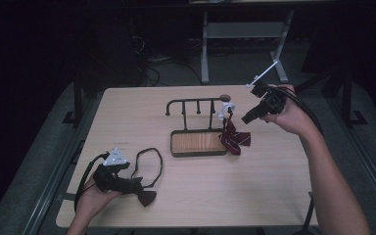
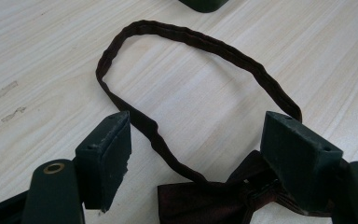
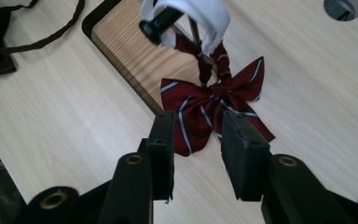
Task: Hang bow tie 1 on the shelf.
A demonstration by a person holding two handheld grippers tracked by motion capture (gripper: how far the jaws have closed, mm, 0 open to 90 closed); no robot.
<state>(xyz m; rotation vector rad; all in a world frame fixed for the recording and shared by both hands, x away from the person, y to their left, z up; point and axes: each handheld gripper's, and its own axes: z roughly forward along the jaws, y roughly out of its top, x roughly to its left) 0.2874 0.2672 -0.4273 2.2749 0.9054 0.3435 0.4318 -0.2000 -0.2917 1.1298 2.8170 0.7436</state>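
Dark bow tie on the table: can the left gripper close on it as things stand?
Probably yes. The left gripper has its jaws open on either side of the dark bow tie, which lies flat on the table with nothing between them.

I find no readable text, label, brand, number or sign in any view: none on the striped bow tie [image 3: 213, 108] ahead of my right gripper [image 3: 196, 154], none on the dark bow tie [image 2: 223, 198] at my left gripper [image 2: 205, 154], none on the wooden-based rack [image 1: 198, 143].
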